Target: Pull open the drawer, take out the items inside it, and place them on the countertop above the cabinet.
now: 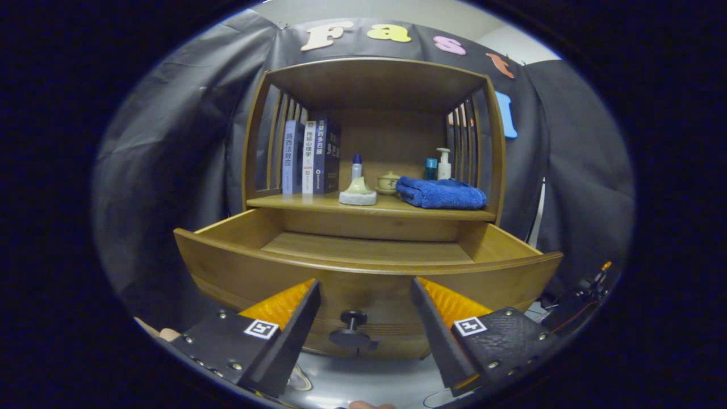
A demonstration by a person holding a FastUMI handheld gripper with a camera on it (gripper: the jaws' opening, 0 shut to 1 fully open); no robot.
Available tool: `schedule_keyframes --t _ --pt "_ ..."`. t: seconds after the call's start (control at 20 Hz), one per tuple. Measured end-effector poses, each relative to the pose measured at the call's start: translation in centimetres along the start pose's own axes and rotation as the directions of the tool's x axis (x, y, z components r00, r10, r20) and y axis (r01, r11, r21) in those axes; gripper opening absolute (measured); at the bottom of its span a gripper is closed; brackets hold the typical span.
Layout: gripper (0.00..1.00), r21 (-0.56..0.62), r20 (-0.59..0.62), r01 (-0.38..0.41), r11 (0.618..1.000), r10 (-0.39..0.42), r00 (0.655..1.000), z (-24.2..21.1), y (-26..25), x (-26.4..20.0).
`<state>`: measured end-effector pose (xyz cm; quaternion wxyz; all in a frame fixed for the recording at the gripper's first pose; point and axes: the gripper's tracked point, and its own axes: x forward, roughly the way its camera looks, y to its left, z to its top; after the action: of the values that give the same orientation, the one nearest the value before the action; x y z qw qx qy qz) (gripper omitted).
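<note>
Drawer (smooth curved wood) pulled out; tongs spread wide.

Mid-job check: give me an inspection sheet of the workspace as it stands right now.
Surface: countertop above the drawer, wooden, already carrying items.
Job's things: drawer pulled open; the visible part of its floor is bare; the near part is hidden behind the front panel. Knob sits between the fingers, untouched.
Clutter: three upright books, a pale object on a white base, a small bottle, a lidded cup, a folded blue towel, a pump bottle and a blue container.
Gripper: gripper open, fingers either side of the knob, holding nothing.
Cables: thin wires beside the cabinet, beyond one finger.
Surroundings: black cloth booth wall.
</note>
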<state>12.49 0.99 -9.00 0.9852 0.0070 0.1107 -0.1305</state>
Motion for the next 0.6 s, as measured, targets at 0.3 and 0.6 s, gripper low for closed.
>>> schedule_keyframes --t 0.3,0.6 --pt "0.97 -0.044 0.006 0.014 0.999 -0.014 1.000 -0.23 -0.28 0.18" --pt "0.96 -0.037 0.012 0.022 0.999 -0.022 1.000 -0.11 -0.41 0.49"
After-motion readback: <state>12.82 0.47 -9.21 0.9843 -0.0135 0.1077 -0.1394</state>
